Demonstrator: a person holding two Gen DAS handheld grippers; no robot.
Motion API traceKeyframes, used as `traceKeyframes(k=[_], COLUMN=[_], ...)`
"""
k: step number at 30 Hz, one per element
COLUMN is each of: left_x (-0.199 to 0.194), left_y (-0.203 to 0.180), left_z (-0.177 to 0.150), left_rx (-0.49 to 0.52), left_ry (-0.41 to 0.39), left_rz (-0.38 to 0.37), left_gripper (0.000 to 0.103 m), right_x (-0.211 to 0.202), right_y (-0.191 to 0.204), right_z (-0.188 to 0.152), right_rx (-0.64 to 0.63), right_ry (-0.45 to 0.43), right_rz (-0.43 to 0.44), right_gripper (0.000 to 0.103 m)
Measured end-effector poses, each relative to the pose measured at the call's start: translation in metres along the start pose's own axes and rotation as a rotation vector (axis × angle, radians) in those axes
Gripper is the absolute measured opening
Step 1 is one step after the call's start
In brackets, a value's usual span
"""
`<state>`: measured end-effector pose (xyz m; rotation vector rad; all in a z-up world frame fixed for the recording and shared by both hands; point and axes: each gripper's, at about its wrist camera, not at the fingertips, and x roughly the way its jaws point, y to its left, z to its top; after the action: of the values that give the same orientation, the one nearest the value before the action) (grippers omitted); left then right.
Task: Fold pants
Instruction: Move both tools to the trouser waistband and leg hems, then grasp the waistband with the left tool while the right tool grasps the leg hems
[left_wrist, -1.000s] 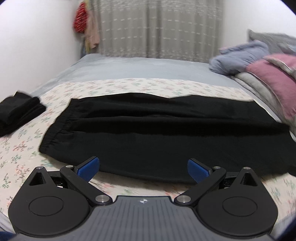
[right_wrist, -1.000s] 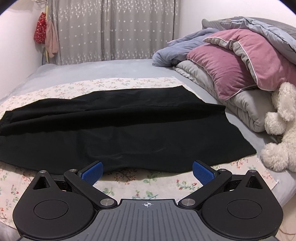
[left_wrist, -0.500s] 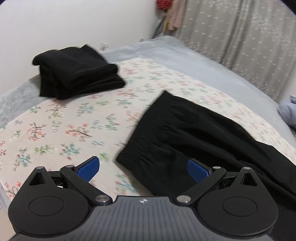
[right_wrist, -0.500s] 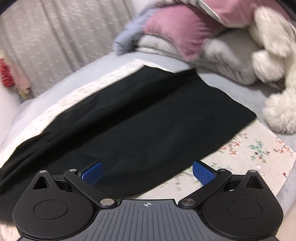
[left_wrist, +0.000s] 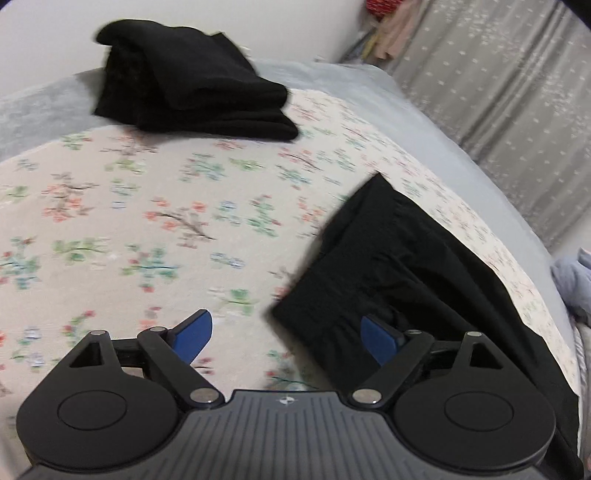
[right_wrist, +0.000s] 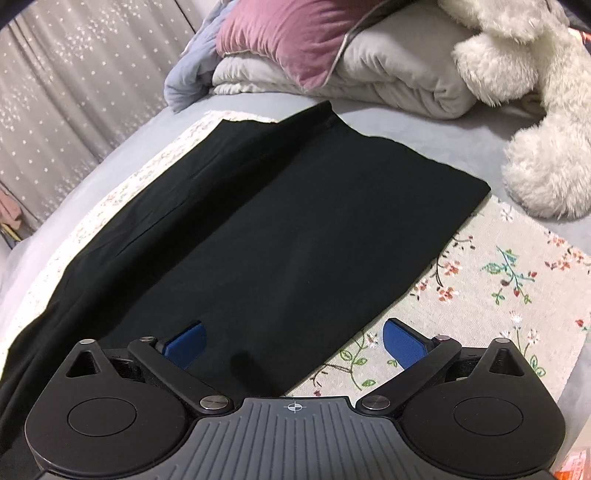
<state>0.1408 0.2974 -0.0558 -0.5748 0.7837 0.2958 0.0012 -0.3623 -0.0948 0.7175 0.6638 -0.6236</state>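
Both grippers hang tilted downward over the bed, each with its blue pads spread apart and pinching nothing. Left gripper (left_wrist: 286, 334) straddles the near waistband corner of the black pants (left_wrist: 406, 280): its right pad sits over the gathered elastic, its left pad over bare cloth, and its jaws have just been closing a little, with the corner between them but not pressed. Right gripper (right_wrist: 293, 341) straddles the near corner of the leg end, its left pad over the black fabric and its right pad over the sheet; whether either pad touches is unclear.

Beneath everything lies the grey bedspread (right_wrist: 424, 125), and on it the floral sheet (left_wrist: 166, 221) on which the pants are laid out flat, waistband toward the left gripper, hems toward the right. A pile of grey and blue bedding (right_wrist: 388, 85) with a pink pillow (right_wrist: 295, 33) sits beyond the hems, beside a white plush toy (right_wrist: 535, 110). A folded black garment (left_wrist: 192, 85) rests on the sheet's far edge, well apart from the waistband. Grey dotted curtains (left_wrist: 498, 92) hang behind.
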Motion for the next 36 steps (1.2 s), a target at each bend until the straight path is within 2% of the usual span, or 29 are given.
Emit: traceKeyframes(k=[5, 7, 8, 9, 10, 11, 12, 13, 15, 16, 17, 20, 25, 36], left_x=[0.029, 0.038, 0.04, 0.043, 0.044, 0.045, 0.046, 0.047, 0.047, 0.045, 0.043, 0.026, 0.001, -0.028], left_y=[-0.017, -0.027, -0.031, -0.036, -0.039, -0.042, -0.045, -0.045, -0.044, -0.043, -0.043, -0.038, -0.024, 0.008], left_z=[-0.005, -0.005, -0.005, -0.006, -0.007, -0.008, -0.009, -0.009, -0.01, -0.01, -0.009, -0.004, 0.004, 0.009], left_rx=[-0.004, 0.006, 0.016, 0.026, 0.028, 0.031, 0.037, 0.033, 0.012, 0.017, 0.026, 0.014, 0.03, 0.037], left_ry=[0.091, 0.09, 0.084, 0.08, 0.08, 0.077, 0.076, 0.08, 0.085, 0.079, 0.067, 0.011, -0.07, -0.129], left_rz=[-0.008, 0.0, 0.001, -0.003, 0.0, 0.006, 0.006, -0.008, -0.046, -0.051, -0.056, -0.09, -0.107, -0.066], left_gripper=[0.091, 0.088, 0.085, 0.079, 0.072, 0.065, 0.048, 0.032, 0.015, 0.008, 0.005, 0.005, 0.004, 0.004], right_x=[0.004, 0.007, 0.008, 0.01, 0.011, 0.011, 0.012, 0.012, 0.011, 0.011, 0.009, 0.005, -0.008, -0.039], right_y=[-0.007, -0.007, -0.006, -0.005, -0.004, -0.004, -0.004, -0.006, -0.01, -0.012, -0.015, -0.018, -0.007, 0.009], right_z=[0.005, 0.006, 0.006, 0.007, 0.007, 0.007, 0.008, 0.008, 0.008, 0.008, 0.008, 0.007, 0.001, -0.01], right_rx=[0.032, 0.028, 0.022, 0.013, 0.006, 0.001, 0.001, 0.005, 0.025, 0.04, 0.052, 0.069, 0.023, -0.045], right_ry=[-0.027, -0.037, -0.044, -0.052, -0.058, -0.063, -0.066, -0.069, -0.074, -0.075, -0.077, -0.09, -0.121, -0.121], right_rz=[-0.01, -0.027, -0.038, -0.046, -0.054, -0.06, -0.062, -0.059, -0.045, -0.034, -0.02, 0.017, 0.076, 0.15], right_gripper=[0.086, 0.079, 0.071, 0.061, 0.056, 0.044, 0.035, 0.032, 0.018, 0.015, 0.01, 0.002, 0.0, 0.0])
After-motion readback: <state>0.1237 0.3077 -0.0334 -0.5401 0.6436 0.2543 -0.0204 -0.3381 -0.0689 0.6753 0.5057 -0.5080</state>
